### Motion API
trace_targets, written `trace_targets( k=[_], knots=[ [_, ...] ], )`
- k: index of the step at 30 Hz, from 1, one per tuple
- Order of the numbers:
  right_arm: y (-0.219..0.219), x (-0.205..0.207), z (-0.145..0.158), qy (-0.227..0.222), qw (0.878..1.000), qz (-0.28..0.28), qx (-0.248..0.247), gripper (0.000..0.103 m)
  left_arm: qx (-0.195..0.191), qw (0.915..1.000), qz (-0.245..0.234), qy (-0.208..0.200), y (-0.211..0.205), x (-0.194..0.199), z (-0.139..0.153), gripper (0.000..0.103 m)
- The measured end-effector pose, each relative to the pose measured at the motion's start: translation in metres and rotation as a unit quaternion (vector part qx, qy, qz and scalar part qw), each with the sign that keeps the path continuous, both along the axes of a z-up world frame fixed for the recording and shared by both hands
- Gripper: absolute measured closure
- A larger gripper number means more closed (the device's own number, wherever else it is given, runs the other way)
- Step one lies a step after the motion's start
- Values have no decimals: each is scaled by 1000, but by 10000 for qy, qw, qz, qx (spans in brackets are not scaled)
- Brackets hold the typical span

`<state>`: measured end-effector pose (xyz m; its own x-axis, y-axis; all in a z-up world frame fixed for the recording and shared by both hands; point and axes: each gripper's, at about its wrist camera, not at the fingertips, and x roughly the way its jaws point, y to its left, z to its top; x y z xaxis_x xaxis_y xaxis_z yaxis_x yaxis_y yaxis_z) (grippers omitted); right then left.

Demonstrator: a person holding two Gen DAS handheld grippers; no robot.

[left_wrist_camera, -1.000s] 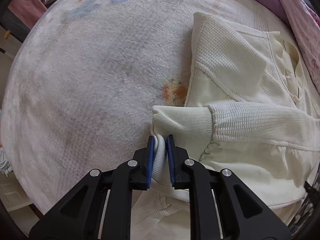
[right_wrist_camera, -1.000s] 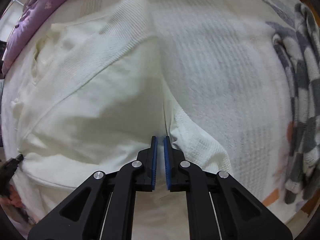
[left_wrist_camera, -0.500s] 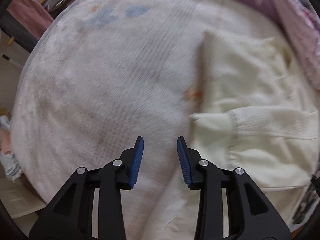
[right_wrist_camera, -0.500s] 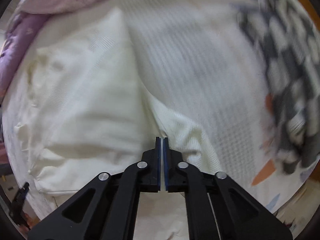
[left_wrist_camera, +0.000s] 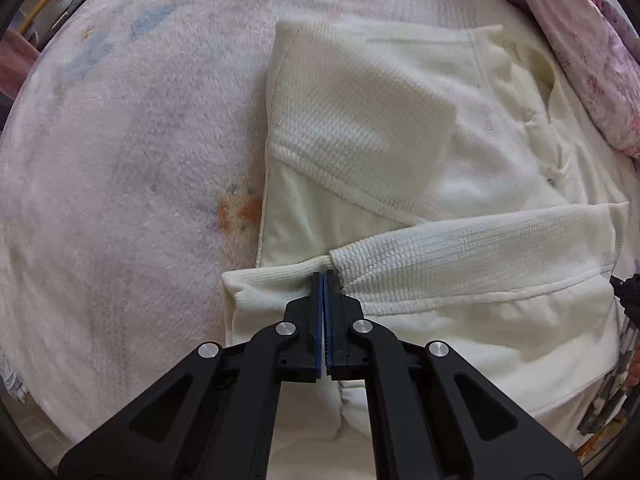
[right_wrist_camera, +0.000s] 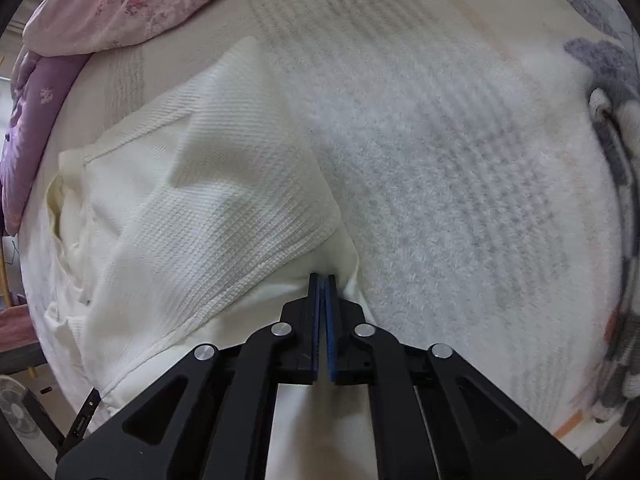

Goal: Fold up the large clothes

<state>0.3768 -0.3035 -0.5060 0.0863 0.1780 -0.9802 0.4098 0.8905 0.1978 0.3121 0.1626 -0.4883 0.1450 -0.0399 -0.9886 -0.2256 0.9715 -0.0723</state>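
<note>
A cream waffle-knit garment (left_wrist_camera: 400, 152) lies on a fluffy white blanket, partly folded, with one sleeve (left_wrist_camera: 460, 252) laid across its body. My left gripper (left_wrist_camera: 323, 280) is shut at the sleeve's ribbed cuff (left_wrist_camera: 272, 284); whether it pinches the cloth is unclear. In the right wrist view the same garment (right_wrist_camera: 200, 200) fills the left half. My right gripper (right_wrist_camera: 323, 280) is shut at the garment's right edge, where smooth cream cloth (right_wrist_camera: 344, 264) bunches around the fingertips.
A pink floral quilt (right_wrist_camera: 132, 4) and a purple pillow (right_wrist_camera: 24, 136) lie behind the garment. A grey-and-white checked cloth (right_wrist_camera: 616, 208) lies at the right edge. The fluffy blanket (left_wrist_camera: 120, 160) spreads to the left. A fan (right_wrist_camera: 16, 412) stands on the floor.
My left gripper let go of the cuff, opened and drew back, then came in again and shut at the cuff. My right gripper stayed shut and moved along the garment's right edge.
</note>
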Motion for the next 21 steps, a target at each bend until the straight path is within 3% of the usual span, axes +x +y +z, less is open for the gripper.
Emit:
trace_targets(
  k=[4, 8, 10, 11, 14, 18, 21],
  knots=[
    [4, 49, 40, -681, 9970, 297, -216, 98, -204, 9982, 10, -564, 13, 37, 33, 101],
    [-2, 100, 3, -386, 9986, 240, -276, 98, 41, 9979, 298, -576, 30, 98, 14, 101],
    [-1, 111, -21, -228, 9992, 205, -262, 98, 709, 9966, 322, -261, 30, 123, -11, 101],
    [1, 111, -18, -253, 9991, 209, -283, 98, 659, 9969, 389, -151, 32, 123, -20, 101],
    [10, 93, -4, -251, 9988, 251, -336, 96, 647, 9971, 296, -283, 21, 109, -6, 101],
    [34, 49, 9, -267, 9971, 603, -391, 96, 393, 9984, 135, -393, 3, 63, 15, 101],
    [45, 13, 10, -177, 9975, 597, -335, 96, 294, 9993, 136, -209, -1, 37, 12, 101]
  ],
)
